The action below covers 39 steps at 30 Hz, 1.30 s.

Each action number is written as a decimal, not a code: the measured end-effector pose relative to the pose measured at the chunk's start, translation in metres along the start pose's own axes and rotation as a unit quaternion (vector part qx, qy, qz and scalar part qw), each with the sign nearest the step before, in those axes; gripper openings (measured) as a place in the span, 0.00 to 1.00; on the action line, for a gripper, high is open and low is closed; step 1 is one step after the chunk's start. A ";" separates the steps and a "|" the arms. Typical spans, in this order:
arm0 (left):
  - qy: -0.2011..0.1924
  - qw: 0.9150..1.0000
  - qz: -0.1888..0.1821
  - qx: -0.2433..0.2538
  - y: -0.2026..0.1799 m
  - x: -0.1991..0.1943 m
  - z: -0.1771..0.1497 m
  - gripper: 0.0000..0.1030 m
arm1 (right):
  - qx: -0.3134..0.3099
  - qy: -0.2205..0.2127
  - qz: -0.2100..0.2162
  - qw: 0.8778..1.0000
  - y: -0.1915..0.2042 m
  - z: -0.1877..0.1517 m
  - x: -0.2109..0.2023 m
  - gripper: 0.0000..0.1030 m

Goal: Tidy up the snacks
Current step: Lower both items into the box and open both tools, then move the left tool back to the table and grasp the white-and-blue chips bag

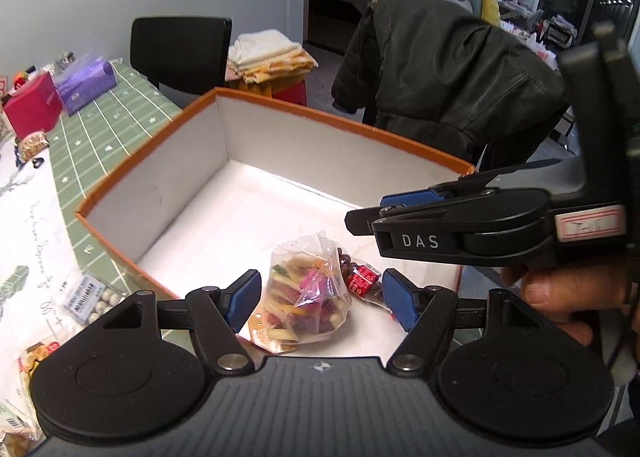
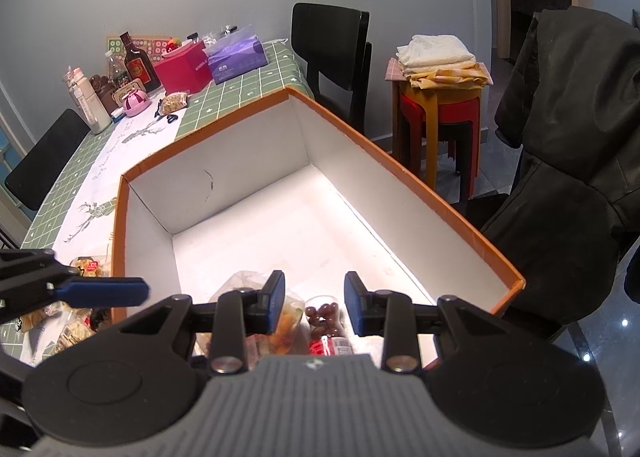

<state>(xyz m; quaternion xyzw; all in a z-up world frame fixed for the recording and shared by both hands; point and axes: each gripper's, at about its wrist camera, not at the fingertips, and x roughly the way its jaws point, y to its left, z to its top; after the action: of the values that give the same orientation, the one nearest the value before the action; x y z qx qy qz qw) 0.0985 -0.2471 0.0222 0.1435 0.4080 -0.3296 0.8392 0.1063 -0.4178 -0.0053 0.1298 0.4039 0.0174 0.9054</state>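
Box (image 2: 400, 173): orange rim, white inside, on the green checked desk (image 2: 240, 93).
Snack bags: clear bag of mixed snacks (image 1: 306, 297) and pack of brown chocolate balls (image 2: 324, 321) lie together on the box floor at its near end.
Left hand-held gripper (image 1: 320, 299): jaws wide apart over the mixed bag, pads clear of it.
Right hand-held gripper (image 2: 315, 303): jaws narrowly parted, empty, above the chocolate pack.
Loose snacks (image 2: 80, 321): on the desk outside the box's left wall.

Left gripper (image 1: 318, 299): matte black linkage arms, silver pivot screws, round black side discs, ribbed grey body with a small white star mark. Blue ribbed finger pads (image 1: 242, 299). Right gripper (image 2: 315, 303): same build; its side shows white "DAS" lettering and a white label outlined in red. Hand (image 1: 560, 297) on its grip wears a dark ring.
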 end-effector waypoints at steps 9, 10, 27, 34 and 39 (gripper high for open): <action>-0.036 0.999 0.020 -0.020 0.023 -0.048 -0.016 0.79 | -0.011 -0.022 0.003 1.000 0.015 -0.004 -0.019 0.34; -0.038 0.999 0.021 -0.024 0.027 -0.053 -0.020 0.80 | -0.012 -0.024 0.003 1.000 0.017 -0.005 -0.021 0.34; -0.061 0.987 0.101 -0.113 0.122 -0.125 -0.110 0.85 | -0.069 -0.049 0.012 0.996 0.069 -0.016 -0.036 0.41; -0.082 0.965 0.149 -0.198 0.177 -0.140 -0.141 0.85 | -0.117 -0.060 0.037 0.991 0.110 -0.028 -0.044 0.41; -0.084 0.952 0.182 -0.231 0.207 -0.143 -0.165 0.85 | -0.150 -0.054 0.061 0.985 0.133 -0.042 -0.046 0.42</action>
<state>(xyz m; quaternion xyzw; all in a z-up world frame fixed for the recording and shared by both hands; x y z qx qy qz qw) 0.0756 0.0531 0.0242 -0.0101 0.3678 -0.0788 0.9265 0.0543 -0.2860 0.0347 0.0173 0.3389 0.1261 0.9322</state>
